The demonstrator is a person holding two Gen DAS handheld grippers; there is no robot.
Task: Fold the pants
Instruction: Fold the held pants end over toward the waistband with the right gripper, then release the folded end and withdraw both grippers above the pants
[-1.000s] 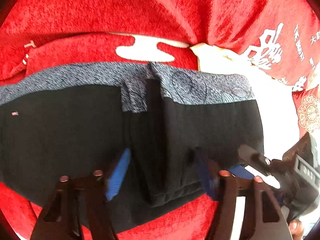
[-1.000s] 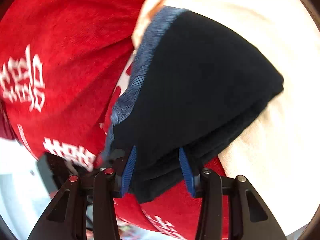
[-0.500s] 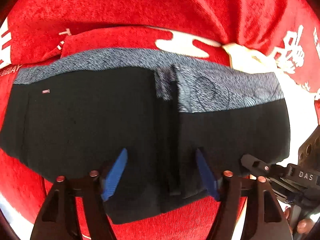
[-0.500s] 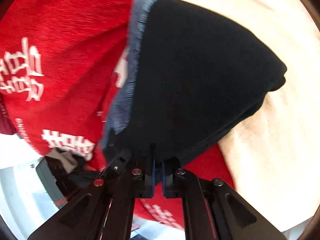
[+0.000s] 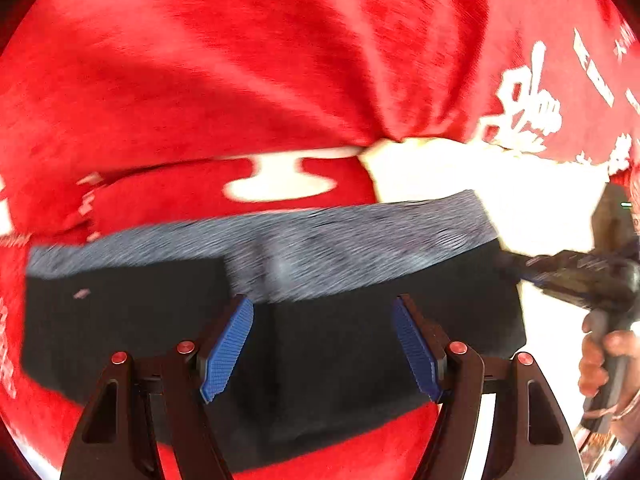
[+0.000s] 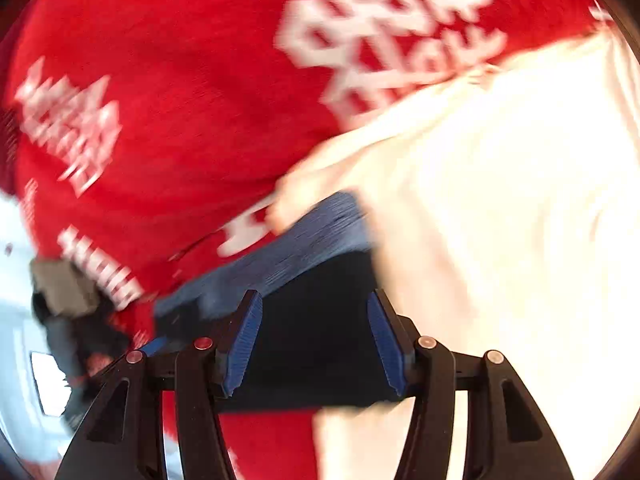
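The folded black pants with a grey-blue waistband lie flat on a red blanket. My left gripper is open, its blue pads apart above the pants' near edge. In the right wrist view the pants lie partly on a cream cloth. My right gripper is open over the pants' end, holding nothing. It also shows at the right of the left wrist view, with a hand on its handle.
The red blanket carries white lettering and covers most of the surface. The cream cloth lies behind and to the right of the pants. A pale floor and a dark object show at the left edge.
My right gripper was shut on the pants' end half a second ago; it has opened and let go. Both grippers have pulled back, and the pants now lie flat.
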